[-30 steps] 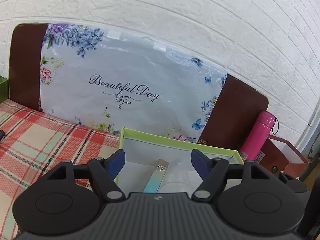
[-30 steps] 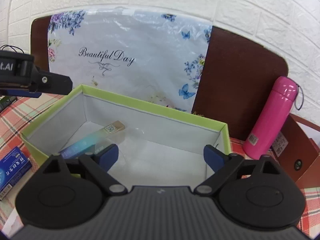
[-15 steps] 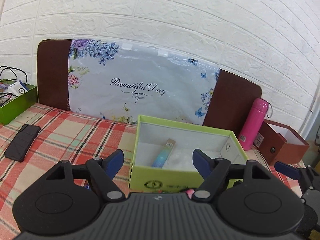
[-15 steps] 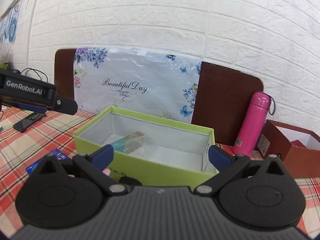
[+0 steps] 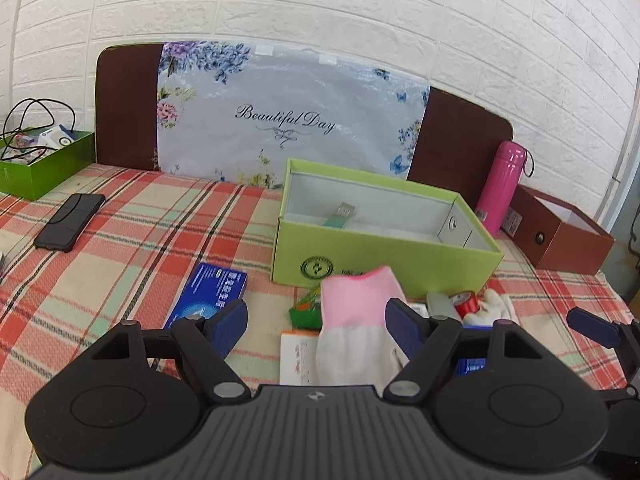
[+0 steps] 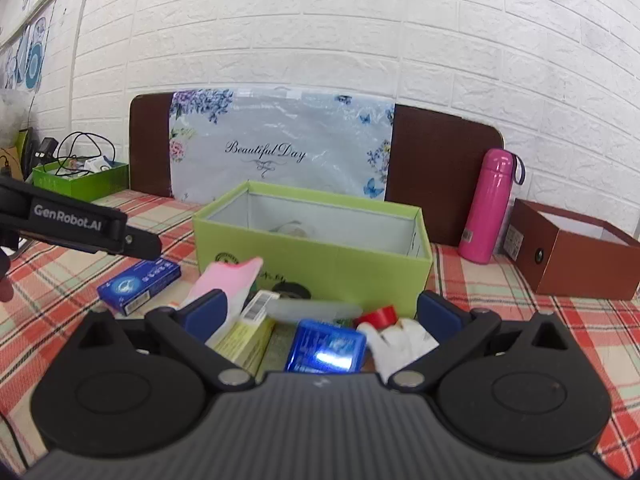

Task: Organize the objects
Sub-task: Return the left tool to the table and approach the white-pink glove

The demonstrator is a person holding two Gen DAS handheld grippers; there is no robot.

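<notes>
Green open cardboard box (image 5: 384,256) is sitting near the checked worktop's (image 5: 120,256) back edge; both tools, left tool (image 5: 316,322) and right tool (image 6: 320,314), are hanging spread wide, pinching nothing, over the clutter pile in front of it.

A plaid cloth covers the tabletop (image 5: 168,240). The open green box (image 5: 380,258) rests on it. A blue carton (image 5: 208,294) and black phone (image 5: 70,220) lie left of the box; a pink bottle (image 5: 502,186) and brown box (image 5: 560,236) stand right.

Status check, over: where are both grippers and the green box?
Left gripper and right gripper open, empty. Green box open, pile of small items in front. Nothing blocking.
</notes>
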